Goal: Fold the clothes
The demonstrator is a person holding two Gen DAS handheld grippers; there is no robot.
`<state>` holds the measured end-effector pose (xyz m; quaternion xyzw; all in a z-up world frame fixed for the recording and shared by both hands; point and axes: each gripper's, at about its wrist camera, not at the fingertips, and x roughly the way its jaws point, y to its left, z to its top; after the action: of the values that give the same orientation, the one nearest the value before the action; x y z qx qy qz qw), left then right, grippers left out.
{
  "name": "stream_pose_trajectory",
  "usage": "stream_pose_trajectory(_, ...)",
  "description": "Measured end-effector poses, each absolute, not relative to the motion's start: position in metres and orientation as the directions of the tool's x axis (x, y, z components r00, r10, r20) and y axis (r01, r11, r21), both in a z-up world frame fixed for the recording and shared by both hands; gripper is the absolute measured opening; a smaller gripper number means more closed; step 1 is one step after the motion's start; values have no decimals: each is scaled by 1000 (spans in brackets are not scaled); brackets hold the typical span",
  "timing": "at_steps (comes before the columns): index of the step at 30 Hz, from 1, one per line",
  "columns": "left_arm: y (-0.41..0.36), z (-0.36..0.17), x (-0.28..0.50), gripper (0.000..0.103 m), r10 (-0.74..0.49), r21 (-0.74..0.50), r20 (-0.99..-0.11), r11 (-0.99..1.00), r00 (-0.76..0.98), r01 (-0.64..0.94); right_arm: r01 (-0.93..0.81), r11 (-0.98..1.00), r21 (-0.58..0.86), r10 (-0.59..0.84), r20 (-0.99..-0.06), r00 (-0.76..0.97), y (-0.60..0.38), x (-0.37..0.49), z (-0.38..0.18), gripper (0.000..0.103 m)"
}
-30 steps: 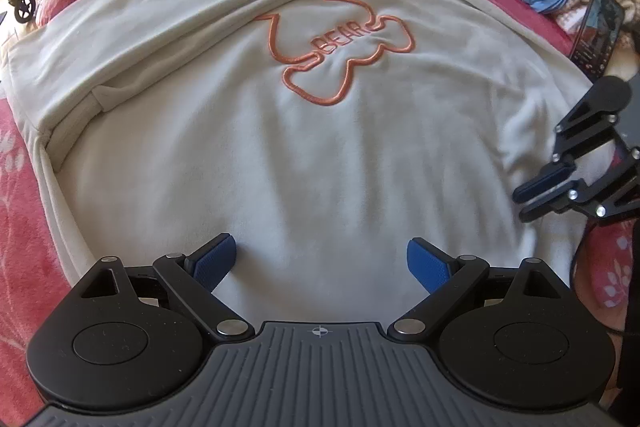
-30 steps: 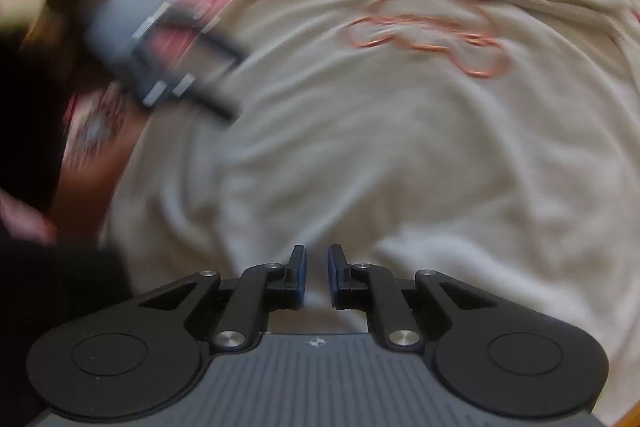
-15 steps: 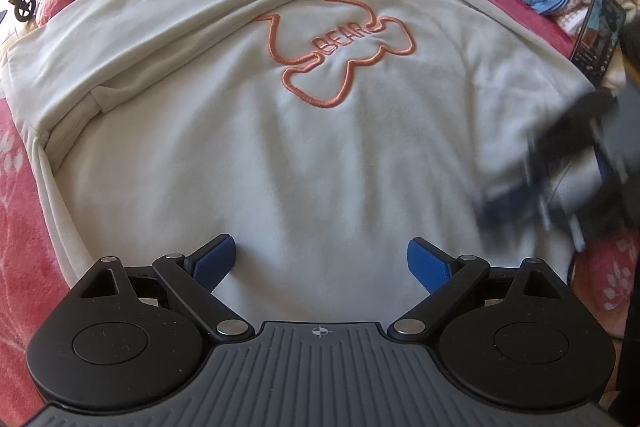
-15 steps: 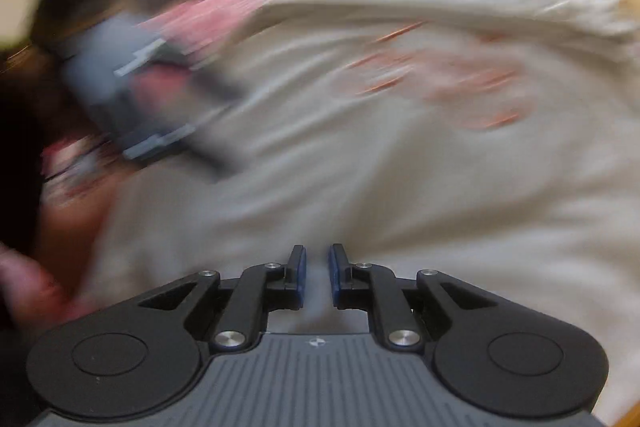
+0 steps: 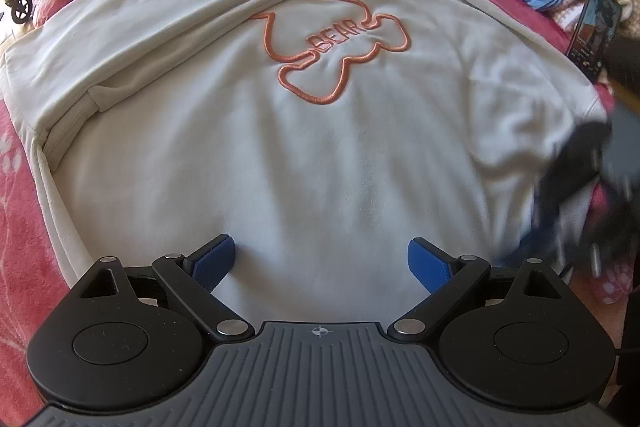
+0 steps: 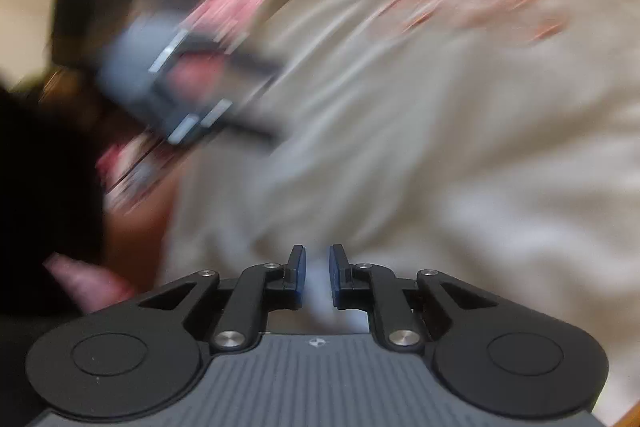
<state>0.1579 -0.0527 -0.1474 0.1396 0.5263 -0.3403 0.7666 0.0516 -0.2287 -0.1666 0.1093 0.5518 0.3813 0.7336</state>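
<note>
Over the white sweatshirt [image 5: 320, 155] the left gripper [image 5: 320, 261] hovers, jaws wide apart. Beside its hem, the right gripper [image 6: 317, 269] is nearly closed on nothing.

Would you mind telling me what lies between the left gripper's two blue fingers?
Only the bare white sweatshirt, as the left wrist view shows; the left gripper holds nothing.

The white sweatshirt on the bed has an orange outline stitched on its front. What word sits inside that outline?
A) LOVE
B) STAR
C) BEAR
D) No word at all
C: in the left wrist view the white sweatshirt carries the orange outline, and the letters BEAR are stitched across its middle.
</note>
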Motion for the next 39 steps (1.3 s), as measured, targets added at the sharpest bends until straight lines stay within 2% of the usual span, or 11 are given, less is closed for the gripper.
stream_pose_trajectory(3,-52,-148,158,94,-375,-147,-902,732,214,665,-482,633,606,710,-702,49,-212,49,-167,14)
stream_pose_trajectory(10,-54,-140,161,94,-391,-149,-892,729,226,668,-300,751,589,660,-680,318,-268,76,-147,16)
stream_pose_trajectory(14,-59,-137,168,95,-395,-161,-890,740,228,653,-256,863,434,505,-743,440,-276,82,-136,26)
stream_pose_trajectory(20,-77,-144,191,96,-301,-118,-922,818,244,563,-161,985,63,142,-830,539,-258,88,-135,27)
stream_pose_trajectory(24,-81,-151,199,101,-241,-95,-938,869,249,485,-126,991,54,112,-850,514,-261,92,-141,32)
stream_pose_trajectory(30,-95,-161,184,103,-144,33,-940,863,310,504,-100,994,35,81,-854,513,-254,91,-146,32)
stream_pose_trajectory(39,-94,-163,184,103,-109,48,-943,889,313,455,-17,1000,3,11,-870,493,-271,63,-138,33)
